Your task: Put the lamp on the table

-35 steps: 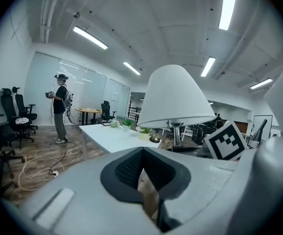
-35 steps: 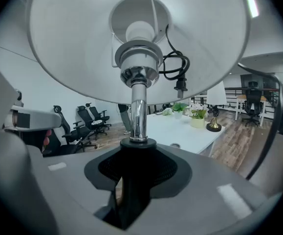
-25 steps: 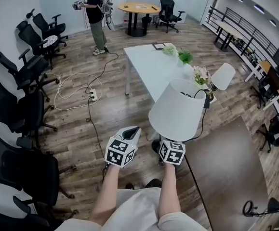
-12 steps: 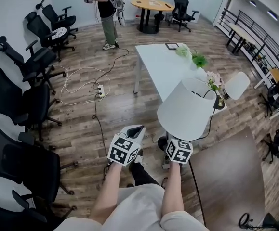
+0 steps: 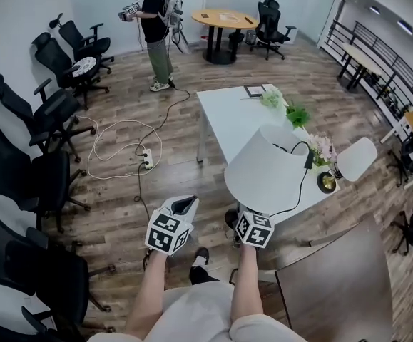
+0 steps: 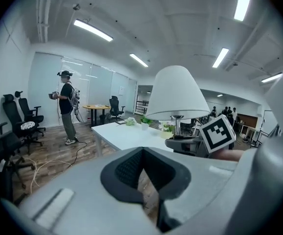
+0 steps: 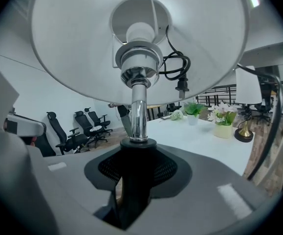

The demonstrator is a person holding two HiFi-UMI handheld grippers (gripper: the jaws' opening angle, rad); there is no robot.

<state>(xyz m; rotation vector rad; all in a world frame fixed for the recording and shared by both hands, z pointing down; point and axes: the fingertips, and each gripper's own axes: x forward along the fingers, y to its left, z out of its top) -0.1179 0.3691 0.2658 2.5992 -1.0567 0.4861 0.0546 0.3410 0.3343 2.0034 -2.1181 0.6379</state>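
Looking steeply down from the head view, a person's two forearms reach forward at the bottom centre, each holding a gripper. The right gripper [image 7: 136, 177] is clamped on the dark lower stem of the lamp [image 5: 267, 169]. Its white shade fills the centre right of the frame, upright in the air just before the near end of the white table [image 5: 227, 116] and not yet set down. In the right gripper view the chrome stem rises straight from between the jaws to the bulb socket, and a black cord [image 7: 173, 65] is bundled inside the shade with its plug hanging loose. The left gripper [image 6: 142, 180], at the lower centre left of the head view, has its jaws drawn together on nothing. The table runs from the centre toward the top of the frame. Along its right edge stand a vase of flowers [image 5: 322, 149] and a second lamp [image 5: 354, 159], with green plants [image 5: 297, 114] farther up. Another person [image 5: 153, 27] stands well apart at the upper left. The step appears to be carrying the lamp over the tabletop. The grip is low and the shade sits high, so the stem likely needs to be kept vertical. The bare stretch left of the flowers looks the safest spot. The base, hidden from every view, should rest flat before the jaws let go, with the trailing cord kept clear of the vase and out from under the base.
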